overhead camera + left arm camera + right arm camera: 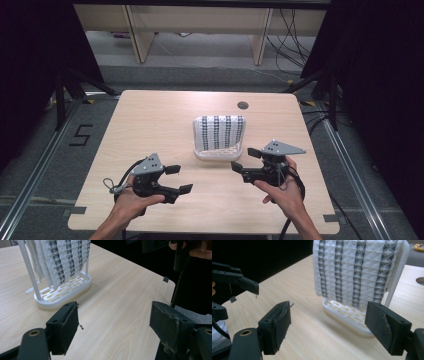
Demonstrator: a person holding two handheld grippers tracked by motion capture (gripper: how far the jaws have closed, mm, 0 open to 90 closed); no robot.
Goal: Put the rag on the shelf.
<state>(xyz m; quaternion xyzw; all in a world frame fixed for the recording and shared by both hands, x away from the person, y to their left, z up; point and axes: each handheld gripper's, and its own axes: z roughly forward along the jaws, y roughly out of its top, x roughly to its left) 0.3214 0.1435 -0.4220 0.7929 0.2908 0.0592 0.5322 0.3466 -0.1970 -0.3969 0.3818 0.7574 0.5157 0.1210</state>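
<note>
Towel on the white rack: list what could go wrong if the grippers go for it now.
1. The towel is only draped over the rack, which looks light; a pull by the right gripper could drag or tip the rack.
2. The cloth hangs close against the rack's thin upright post, so the open jaws might close on the post too.
3. The left gripper sits apart, not steadying the base.

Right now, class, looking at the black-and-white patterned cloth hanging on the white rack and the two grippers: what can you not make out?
- Top bar of the white plastic rack: covered by the black-and-white patterned cloth in the high view.
- Cloth's top edge: cut off by the frame in both gripper views.
- Far side of the cloth: hidden in all views.
- Left gripper and right gripper: open, short of the cloth.
</note>
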